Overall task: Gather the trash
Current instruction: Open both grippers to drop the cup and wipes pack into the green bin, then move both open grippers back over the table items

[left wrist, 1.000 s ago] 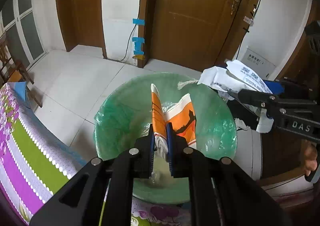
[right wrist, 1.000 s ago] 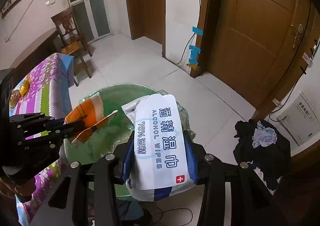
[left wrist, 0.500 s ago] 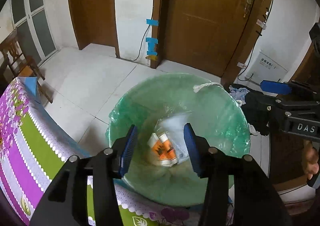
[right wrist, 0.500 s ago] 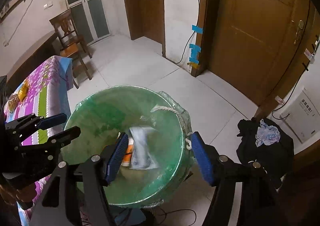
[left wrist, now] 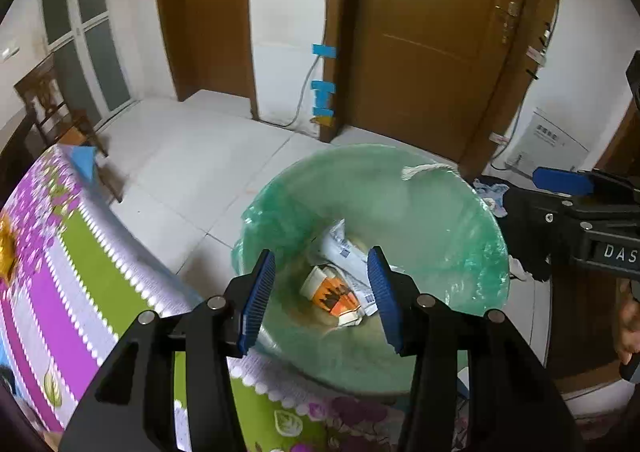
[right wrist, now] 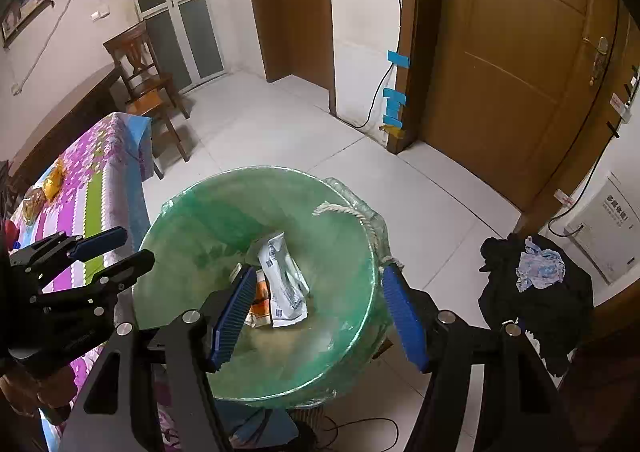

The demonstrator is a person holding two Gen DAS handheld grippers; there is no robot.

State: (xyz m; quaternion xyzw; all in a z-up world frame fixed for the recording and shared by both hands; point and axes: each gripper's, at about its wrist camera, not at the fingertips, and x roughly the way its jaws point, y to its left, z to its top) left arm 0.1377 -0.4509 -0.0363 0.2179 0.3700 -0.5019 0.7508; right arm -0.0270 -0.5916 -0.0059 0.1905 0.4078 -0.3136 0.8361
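Observation:
A trash bin lined with a green bag (left wrist: 452, 236) stands beside the table; it also shows in the right wrist view (right wrist: 340, 219). Inside it lie an orange and white wrapper (left wrist: 334, 294) and a white alcohol wipes pack (right wrist: 282, 280). The wipes pack also shows in the left wrist view (left wrist: 346, 248), and the wrapper in the right wrist view (right wrist: 260, 298). My left gripper (left wrist: 322, 294) is open and empty above the bin. My right gripper (right wrist: 320, 316) is open and empty above the bin's near rim.
A table with a purple, green and white floral cloth (left wrist: 60, 276) sits left of the bin, with snack packets (right wrist: 52, 179) on it. A wooden chair (right wrist: 146, 71) stands beyond. A dark pile of clothes (right wrist: 536, 292) lies on the floor to the right. Brown doors (right wrist: 516, 51) stand behind.
Both grippers opened and dropped their loads. The orange wrapper and the wipes pack fell into the bin. Both grippers have drawn back slightly.

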